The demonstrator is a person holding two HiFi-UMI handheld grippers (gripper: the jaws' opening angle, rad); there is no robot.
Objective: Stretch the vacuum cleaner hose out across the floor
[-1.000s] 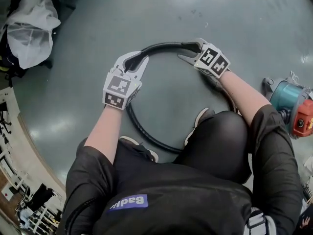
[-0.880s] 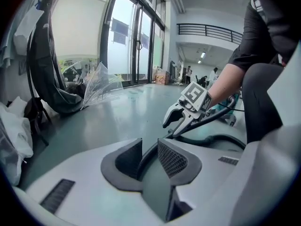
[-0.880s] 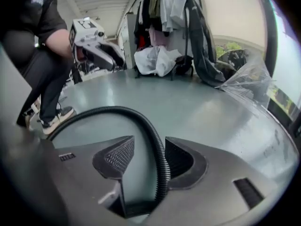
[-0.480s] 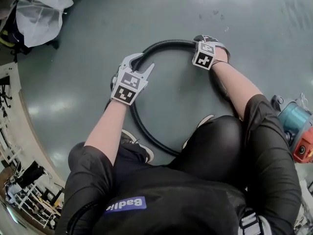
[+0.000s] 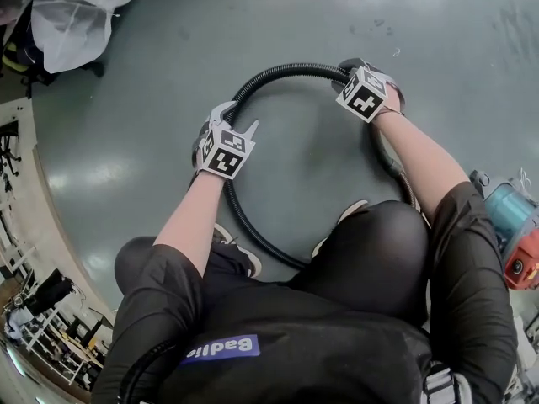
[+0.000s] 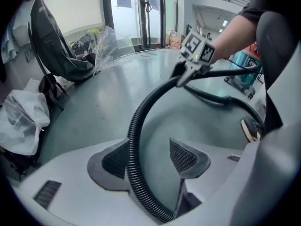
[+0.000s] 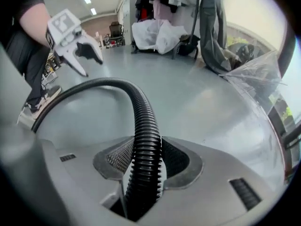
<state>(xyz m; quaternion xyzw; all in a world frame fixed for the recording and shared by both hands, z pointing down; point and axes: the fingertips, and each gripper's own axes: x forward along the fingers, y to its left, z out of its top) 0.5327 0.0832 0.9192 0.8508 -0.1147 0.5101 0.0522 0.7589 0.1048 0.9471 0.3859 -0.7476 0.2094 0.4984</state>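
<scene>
The black ribbed vacuum hose lies in a wide loop on the grey floor. My left gripper stands over the loop's left side. Its jaws have just been opening and now stand open. The hose runs between them, against the left pad and clear of the right pad. My right gripper is at the loop's top right. Its jaws have just been closing and both pads press on the hose. The teal and red vacuum cleaner stands at the right.
A white plastic bag and dark bags lie at the far left. Shelving runs along the left edge. The person's shoes stand inside and beside the loop. A clear umbrella lies on the floor to the right.
Both grippers have sunk toward the floor and tipped downward, bringing the hose arc down with them. The left jaws have spread apart off the hose. The right jaws have closed round it.
</scene>
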